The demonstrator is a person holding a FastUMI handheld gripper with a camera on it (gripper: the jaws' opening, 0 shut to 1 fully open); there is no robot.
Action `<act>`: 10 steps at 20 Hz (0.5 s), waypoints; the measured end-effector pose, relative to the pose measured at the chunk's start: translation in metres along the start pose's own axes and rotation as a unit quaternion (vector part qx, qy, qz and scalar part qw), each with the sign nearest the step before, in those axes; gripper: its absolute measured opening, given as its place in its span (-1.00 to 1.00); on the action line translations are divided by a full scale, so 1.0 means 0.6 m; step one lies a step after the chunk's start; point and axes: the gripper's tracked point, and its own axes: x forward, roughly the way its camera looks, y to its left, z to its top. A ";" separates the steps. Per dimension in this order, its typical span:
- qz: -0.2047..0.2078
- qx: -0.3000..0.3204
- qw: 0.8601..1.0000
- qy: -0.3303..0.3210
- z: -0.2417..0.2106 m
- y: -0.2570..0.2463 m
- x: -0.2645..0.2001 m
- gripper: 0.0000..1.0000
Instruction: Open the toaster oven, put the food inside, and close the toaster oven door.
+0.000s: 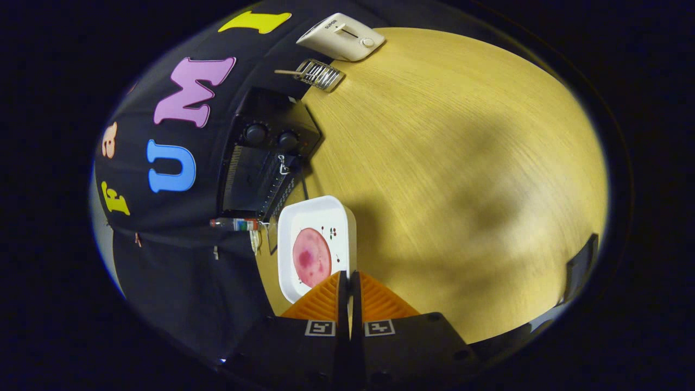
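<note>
The gripper [348, 282] is tilting over the wooden table [461, 179], its fingers pressing together on the rim of the white square plate [343, 213], which is carrying a round pink slice of food [311, 256]. The black toaster oven [266, 157] is sitting just beyond the plate, against the table's edge by the booth wall, its door shut. A white toaster [343, 36] and a wire rack [320, 73] are sitting farther along that edge.

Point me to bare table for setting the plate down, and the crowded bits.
Free: the broad wooden table beside the white plate, stretching to the white toaster. Crowded: the wall side, where the black toaster oven, wire rack and bottle sit. The shut gripper touches the plate's rim.
</note>
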 end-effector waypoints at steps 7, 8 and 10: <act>0.017 0.053 0.996 -0.063 -0.039 0.123 0.081 -0.90; 0.021 0.062 0.995 -0.073 -0.040 0.142 0.098 -0.90; 0.025 0.079 0.991 -0.102 -0.031 0.174 0.137 -0.90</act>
